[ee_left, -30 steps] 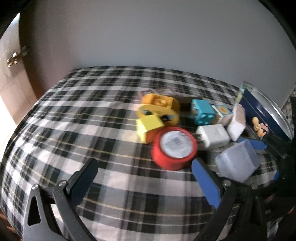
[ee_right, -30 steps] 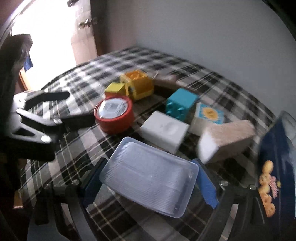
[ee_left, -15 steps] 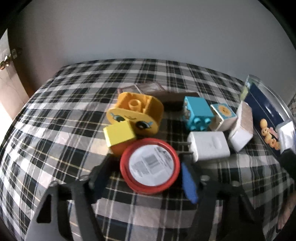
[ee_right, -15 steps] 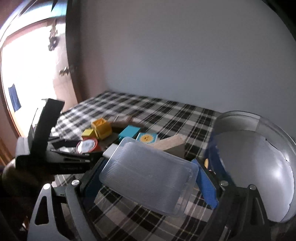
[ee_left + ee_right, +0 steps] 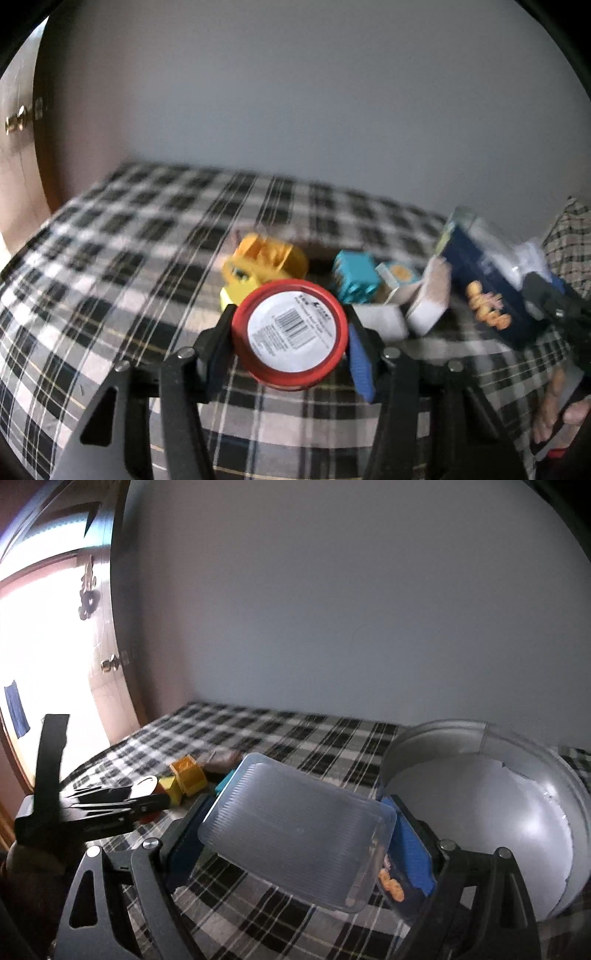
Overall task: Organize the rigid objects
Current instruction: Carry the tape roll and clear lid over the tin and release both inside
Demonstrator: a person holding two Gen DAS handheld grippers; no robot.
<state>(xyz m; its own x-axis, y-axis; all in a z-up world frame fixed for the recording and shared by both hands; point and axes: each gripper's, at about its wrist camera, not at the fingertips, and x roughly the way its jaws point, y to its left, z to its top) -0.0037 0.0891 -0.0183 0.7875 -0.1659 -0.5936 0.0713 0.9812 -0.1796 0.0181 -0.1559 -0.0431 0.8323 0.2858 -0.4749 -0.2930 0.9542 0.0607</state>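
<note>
Left wrist view: the left gripper (image 5: 290, 341) has its jaws clamped on the red round tin (image 5: 290, 335), one pad on each side, the tin's white barcode label facing the camera; the jaws closed onto it within the last second.
Tin's place: lifted clear of the plaid cloth (image 5: 122, 280), in front of the toy pile.
Behind the tin: a yellow-orange toy block (image 5: 267, 258) just left of it, a teal studded block (image 5: 355, 277) just right, then a small white cube with an orange mark (image 5: 399, 275) and a pale wedge block (image 5: 430, 301).
Right of the tin: a dark blue cookie tin (image 5: 484, 288), tipped on its side.
Right wrist view: the right gripper (image 5: 299, 834) stands wide, gripping a clear ribbed plastic lid (image 5: 295, 830) between its blue pads.
Beyond the lid: the cookie tin's open silver inside (image 5: 491, 805) lies just right of it.
Left of the lid: the left gripper (image 5: 110, 799), with the red tin.
</note>
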